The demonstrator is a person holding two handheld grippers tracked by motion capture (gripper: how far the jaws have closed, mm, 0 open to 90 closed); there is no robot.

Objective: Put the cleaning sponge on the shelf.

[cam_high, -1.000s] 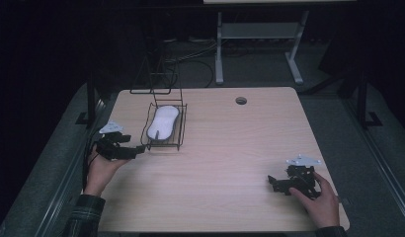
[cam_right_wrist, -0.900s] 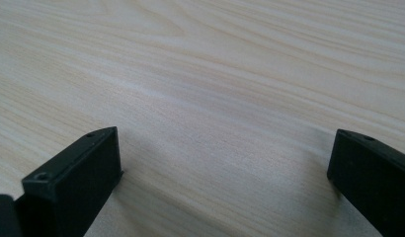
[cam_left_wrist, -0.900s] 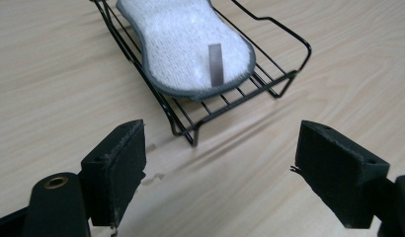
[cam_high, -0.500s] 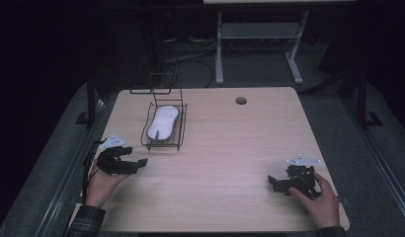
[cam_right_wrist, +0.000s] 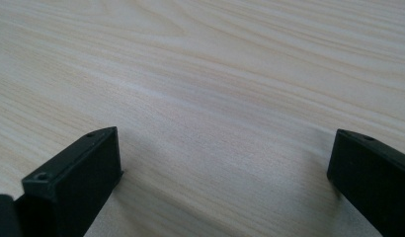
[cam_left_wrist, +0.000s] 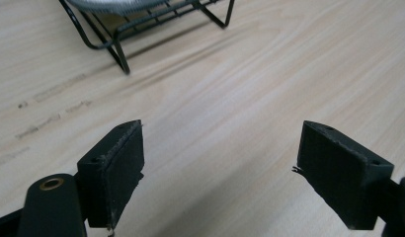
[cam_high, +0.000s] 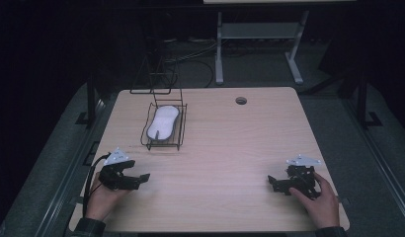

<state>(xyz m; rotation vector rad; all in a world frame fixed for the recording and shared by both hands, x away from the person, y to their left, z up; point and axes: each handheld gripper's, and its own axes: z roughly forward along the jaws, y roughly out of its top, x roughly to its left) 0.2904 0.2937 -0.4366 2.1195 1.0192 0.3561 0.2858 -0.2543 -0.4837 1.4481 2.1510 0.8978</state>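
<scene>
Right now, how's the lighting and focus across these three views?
High view: dim, room black beyond the table. Left gripper view: bright, fingers sharp, wire basket casts a soft shadow. Right gripper view: bright, wood grain clear, near fingers slightly soft.

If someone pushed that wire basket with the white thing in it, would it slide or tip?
The wire basket would probably slide: it is low and long on smooth table. It looks light, being thin wire. The white thing lies flat inside, so likely stays put.

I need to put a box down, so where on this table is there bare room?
The wide bare stretch of the light wooden table between the left gripper and right gripper, reaching back to the round cable hole. It is crowded only at the far left, around the black wire basket holding a white oval object.
</scene>
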